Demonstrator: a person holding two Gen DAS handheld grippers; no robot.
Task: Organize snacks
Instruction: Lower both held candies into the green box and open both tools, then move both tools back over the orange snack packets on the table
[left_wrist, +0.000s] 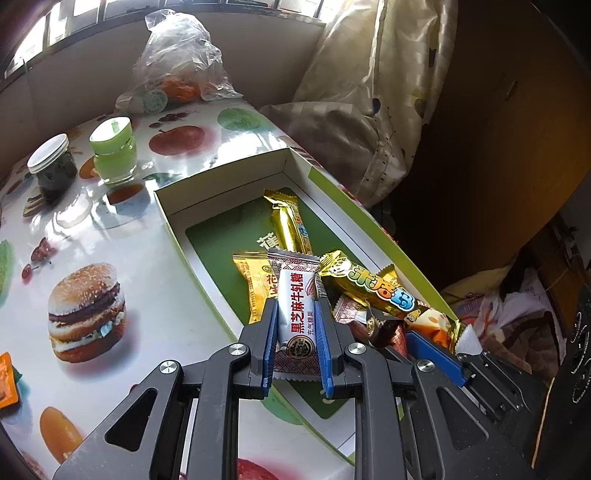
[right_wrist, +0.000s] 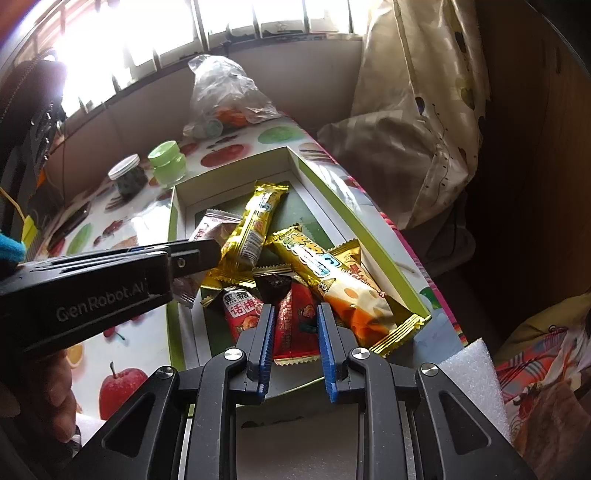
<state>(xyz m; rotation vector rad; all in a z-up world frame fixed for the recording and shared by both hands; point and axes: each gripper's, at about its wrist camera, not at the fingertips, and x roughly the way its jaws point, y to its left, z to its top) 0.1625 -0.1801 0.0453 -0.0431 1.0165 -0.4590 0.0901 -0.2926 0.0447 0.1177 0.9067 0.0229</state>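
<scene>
A shallow green-rimmed box (left_wrist: 162, 206) lies on the table and holds several wrapped snacks, among them two gold bars (left_wrist: 288, 221) (left_wrist: 369, 288). My left gripper (left_wrist: 296, 303) is shut on a white nougat packet (left_wrist: 293, 284) with red lettering, just over the box's near left side. The right wrist view shows that gripper (right_wrist: 205, 253) from the side, the packet (right_wrist: 208, 225) poking out above and below it. My right gripper (right_wrist: 295, 308) is shut on a red snack packet (right_wrist: 295, 332) at the near end of the box (right_wrist: 173, 221), beside the pile.
Beyond the box stand a white-lidded dark jar (left_wrist: 51, 166) and a green-lidded jar (left_wrist: 114, 151). A clear plastic bag (left_wrist: 177, 62) with oranges sits at the far end. The table's edge runs along the box's right side, with a curtain (left_wrist: 388, 92) past it. White foam (right_wrist: 476, 376) lies near right.
</scene>
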